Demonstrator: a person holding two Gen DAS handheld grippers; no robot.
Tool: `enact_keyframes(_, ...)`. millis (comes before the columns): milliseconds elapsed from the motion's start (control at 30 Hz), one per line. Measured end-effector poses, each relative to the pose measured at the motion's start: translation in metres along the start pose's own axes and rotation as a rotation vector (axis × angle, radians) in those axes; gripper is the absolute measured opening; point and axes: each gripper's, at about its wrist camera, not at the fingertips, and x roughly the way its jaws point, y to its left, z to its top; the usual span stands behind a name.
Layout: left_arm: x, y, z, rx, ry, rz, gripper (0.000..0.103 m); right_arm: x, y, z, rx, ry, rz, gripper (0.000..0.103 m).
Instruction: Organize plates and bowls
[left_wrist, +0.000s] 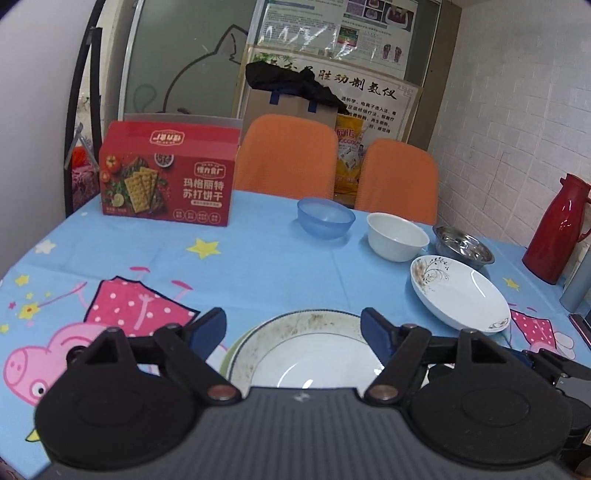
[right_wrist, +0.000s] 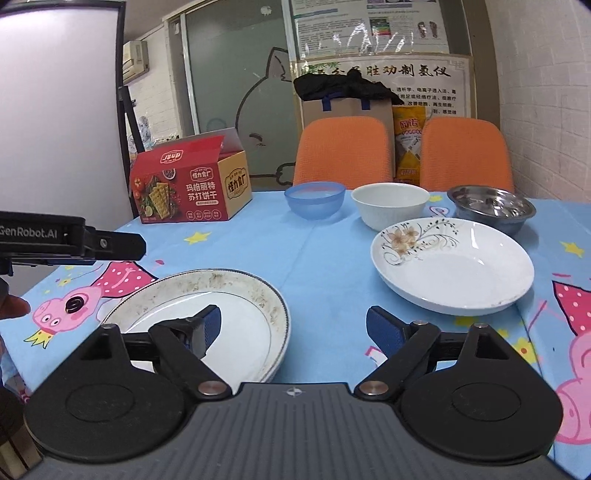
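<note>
Blue cartoon-print cloth covers the counter (right_wrist: 325, 258). Stacked rimmed plates (right_wrist: 207, 314) sit near the front edge, with the floral plate (right_wrist: 454, 266) to their right (apart). Behind stand blue bowl (right_wrist: 314, 201), white bowl (right_wrist: 389, 205) and steel bowl (right_wrist: 491, 206). Left tool (left_wrist: 293, 332) and right tool (right_wrist: 293, 330) are both spread, pinching nothing.

I look across a table (right_wrist: 325, 251) under a blue cartoon-pig cloth. Directly on it: a red cracker box (right_wrist: 190, 188) at the far left, a blue bowl (right_wrist: 314, 201), a white bowl (right_wrist: 389, 205) and a steel bowl (right_wrist: 491, 208) in a row, a flowered plate (right_wrist: 452, 266), stacked gold-rimmed plates (right_wrist: 207, 314) nearest me, and a red jug (left_wrist: 559, 229) far right.
</note>
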Motion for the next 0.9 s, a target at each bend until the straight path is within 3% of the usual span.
enact_keyframes(333,0.036,-0.042,-0.012,0.046,0.125,-0.078,0.074,-0.014,-0.057,-0.011,0.147,0.027,-0.087,0.103)
enact_keyframes(533,0.068,-0.069,0.007,0.080,0.194,-0.161,0.074,-0.018,-0.091,0.004,0.154,0.009,-0.161,0.103)
enact_keyframes(800,0.158,-0.109,0.047,0.054,0.309,-0.252,0.074,0.029,-0.146,0.041,0.120,0.033,-0.258,0.103)
enact_keyframes(900,0.196,-0.119,0.048,0.015,0.373,-0.227,0.074,0.057,-0.159,0.045,0.124,0.081,-0.271,0.103)
